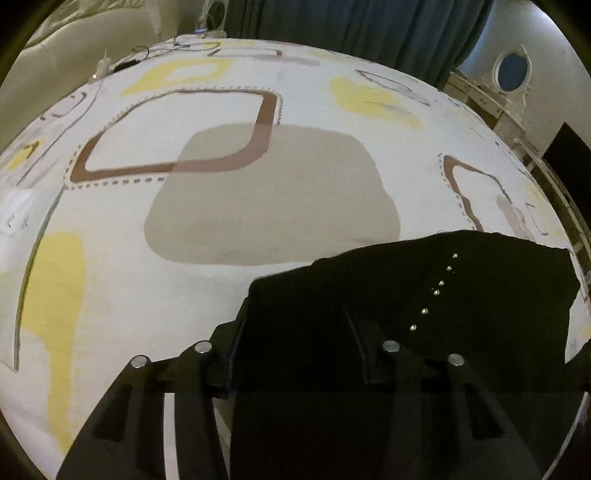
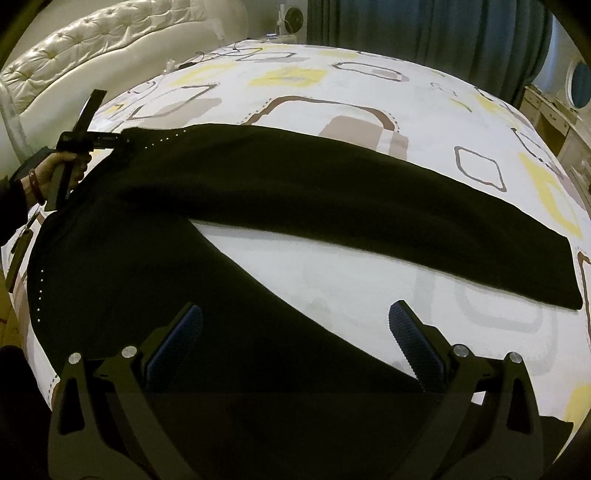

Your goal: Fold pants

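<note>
Black pants (image 2: 295, 192) lie spread on the patterned bed sheet (image 2: 332, 88), legs apart in a V, waist at the left with a row of small studs. My right gripper (image 2: 295, 321) is open, its blue-padded fingers above the near leg (image 2: 166, 280). My left gripper (image 2: 110, 139) shows in the right wrist view at the waist's far corner, held by a hand. In the left wrist view the left gripper (image 1: 295, 317) sits at the black cloth (image 1: 424, 295), which covers its fingers, so I cannot tell how the jaws stand.
A white tufted headboard (image 2: 92, 48) runs along the far left. Dark teal curtains (image 2: 424, 29) hang behind the bed. A white dresser (image 1: 491, 99) with an oval mirror stands at the right. Cables (image 1: 147, 51) lie at the bed's far edge.
</note>
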The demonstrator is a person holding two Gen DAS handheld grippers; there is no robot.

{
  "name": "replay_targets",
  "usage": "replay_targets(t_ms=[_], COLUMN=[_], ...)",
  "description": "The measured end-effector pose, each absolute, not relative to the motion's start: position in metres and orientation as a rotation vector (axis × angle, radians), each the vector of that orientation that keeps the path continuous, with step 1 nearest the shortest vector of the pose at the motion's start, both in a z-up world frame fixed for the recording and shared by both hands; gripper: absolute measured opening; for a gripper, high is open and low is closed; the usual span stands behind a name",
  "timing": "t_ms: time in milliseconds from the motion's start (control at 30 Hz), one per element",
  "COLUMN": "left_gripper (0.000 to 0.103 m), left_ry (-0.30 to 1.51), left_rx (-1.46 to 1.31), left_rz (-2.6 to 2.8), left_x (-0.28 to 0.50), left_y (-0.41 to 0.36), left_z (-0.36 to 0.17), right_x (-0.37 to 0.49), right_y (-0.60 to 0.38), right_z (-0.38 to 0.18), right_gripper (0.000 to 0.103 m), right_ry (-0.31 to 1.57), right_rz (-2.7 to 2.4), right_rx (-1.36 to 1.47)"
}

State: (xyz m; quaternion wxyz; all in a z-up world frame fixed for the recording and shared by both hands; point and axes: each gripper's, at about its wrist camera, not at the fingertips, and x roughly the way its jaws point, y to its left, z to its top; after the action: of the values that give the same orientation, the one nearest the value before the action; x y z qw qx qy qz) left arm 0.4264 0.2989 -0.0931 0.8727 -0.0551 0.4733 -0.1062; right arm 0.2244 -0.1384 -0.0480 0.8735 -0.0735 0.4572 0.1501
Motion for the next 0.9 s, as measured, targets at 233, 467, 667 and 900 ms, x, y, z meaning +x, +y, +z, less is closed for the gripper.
replay_targets(t_ms=[233, 467, 667, 900], left_gripper=[0.039, 0.034, 0.034, 0.035], left_ry=[1.001, 1.025, 1.04, 1.038], left_rx=[-0.249, -0.277, -0.284, -0.271], left_rz=[-0.279, -0.275, -0.28, -0.279], left_x=[0.429, 0.433, 0.436, 0.437], left_y=[0.319, 0.319, 0.32, 0.318], left_z=[-0.094, -0.096, -0.097, -0.098], right_x=[0.231, 0.285, 0.37, 0.46], right_y=[-0.137, -0.148, -0.167, -0.186], right_z=[-0.052, -0.039, -0.028, -0.05], right_gripper=[0.101, 0.101, 0.101, 0.101], right_ry=[0.959, 0.931, 0.908, 1.014], right_rz=[0.336, 0.473, 0.571, 0.581], right_rx=[-0.151, -0.178, -0.323, -0.413])
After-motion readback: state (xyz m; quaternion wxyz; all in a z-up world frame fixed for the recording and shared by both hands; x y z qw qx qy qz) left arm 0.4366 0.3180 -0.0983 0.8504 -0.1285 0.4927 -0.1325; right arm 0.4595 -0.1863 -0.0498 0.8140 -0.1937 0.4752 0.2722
